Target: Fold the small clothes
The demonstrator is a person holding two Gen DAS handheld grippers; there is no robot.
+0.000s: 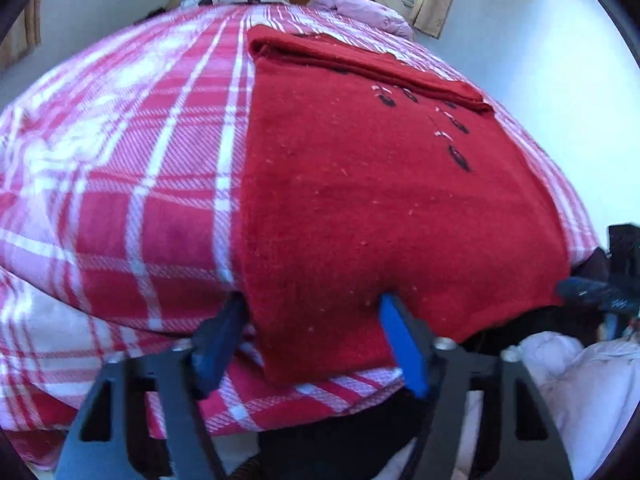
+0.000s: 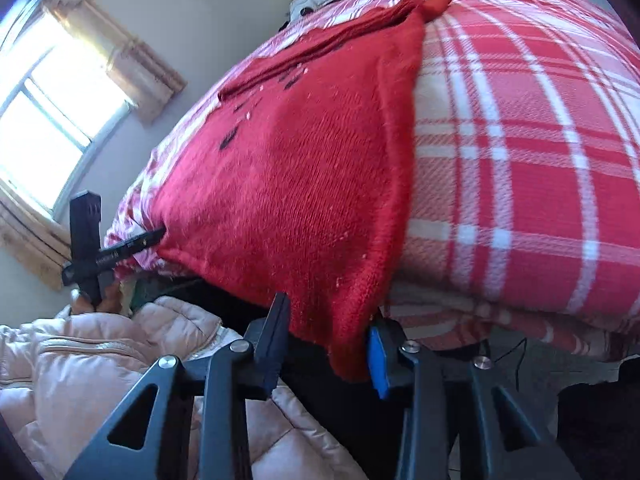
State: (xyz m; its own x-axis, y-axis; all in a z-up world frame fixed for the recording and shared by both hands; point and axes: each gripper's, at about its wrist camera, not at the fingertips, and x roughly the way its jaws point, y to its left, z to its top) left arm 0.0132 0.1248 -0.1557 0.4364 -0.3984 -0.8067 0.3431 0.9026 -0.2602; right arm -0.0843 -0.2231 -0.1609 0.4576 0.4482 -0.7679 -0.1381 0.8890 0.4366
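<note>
The left gripper (image 1: 316,316) is straddling the near left corner of the red knitted garment (image 1: 380,184). Its fingers (image 1: 400,336) are standing part open with the hem between them, and whether the pads are pressing the knit yet cannot be told. The right gripper (image 2: 328,332) is straddling the near right corner, which is drooping over the edge of the bed (image 2: 520,140), and its fingers (image 2: 376,356) are standing narrower, close on either side of the cloth; a firm pinch is not certain there either. The garment is lying flat on the checked red and white blanket (image 1: 132,184), its far end already turned over in a band.

The step appears to be taking both near corners so as to carry the hem towards the far fold. To do it well, both pairs of fingers should be biting through every layer of the hem, not just the top one. The two corners should be rising together and level, keeping the edge taut so that the knit is not sagging in the middle. The blanket beneath should be staying out of the pinch.
</note>
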